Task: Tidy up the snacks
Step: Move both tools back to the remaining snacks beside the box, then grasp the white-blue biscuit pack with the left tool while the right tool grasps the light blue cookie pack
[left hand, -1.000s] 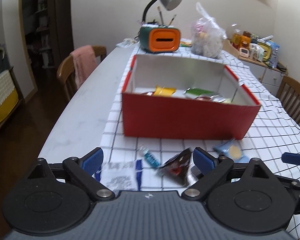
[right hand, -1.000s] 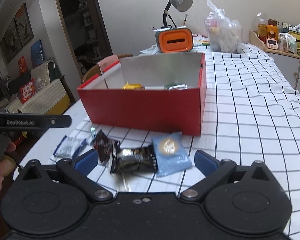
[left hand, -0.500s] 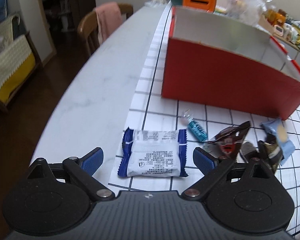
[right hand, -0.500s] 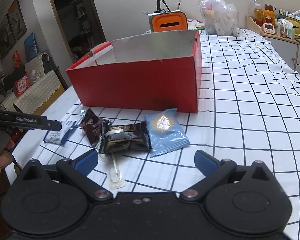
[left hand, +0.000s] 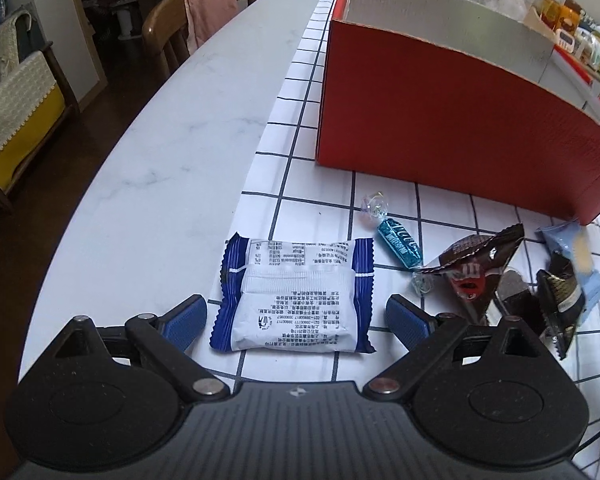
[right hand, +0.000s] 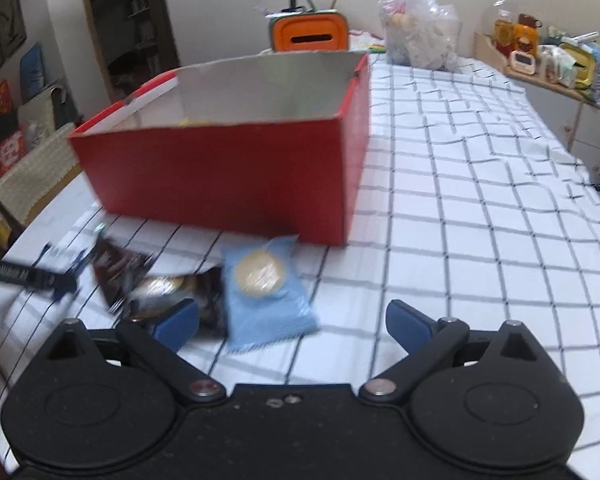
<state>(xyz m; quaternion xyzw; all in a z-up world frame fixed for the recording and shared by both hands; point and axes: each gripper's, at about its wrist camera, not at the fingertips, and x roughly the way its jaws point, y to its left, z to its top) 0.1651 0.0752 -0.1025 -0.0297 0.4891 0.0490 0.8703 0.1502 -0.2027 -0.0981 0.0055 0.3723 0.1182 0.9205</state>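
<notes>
A blue-and-white snack packet point(left hand: 294, 294) lies flat on the checked cloth, between the open fingers of my left gripper point(left hand: 296, 320). To its right lie a teal wrapped candy point(left hand: 400, 242), a brown M&M's packet point(left hand: 472, 268), a dark packet point(left hand: 560, 300) and a light blue cookie packet point(left hand: 572, 248). The red box point(left hand: 452, 120) stands behind them. In the right wrist view my right gripper point(right hand: 292, 324) is open, low over the light blue cookie packet point(right hand: 266, 292), with the dark packets point(right hand: 120, 272) at its left finger. The red box point(right hand: 228, 172) stands just beyond.
An orange-and-green desk organiser point(right hand: 308, 34) with a lamp, and a clear bag of items point(right hand: 420, 36) stand behind the box. A wooden chair with a pink towel point(left hand: 208, 12) stands at the table's left edge. Bottles and jars point(right hand: 540, 52) crowd a side cabinet at the right.
My left gripper has dropped lower and closer, so the blue-and-white packet now lies between its fingers. My right gripper has moved forward and down over the light blue packet.
</notes>
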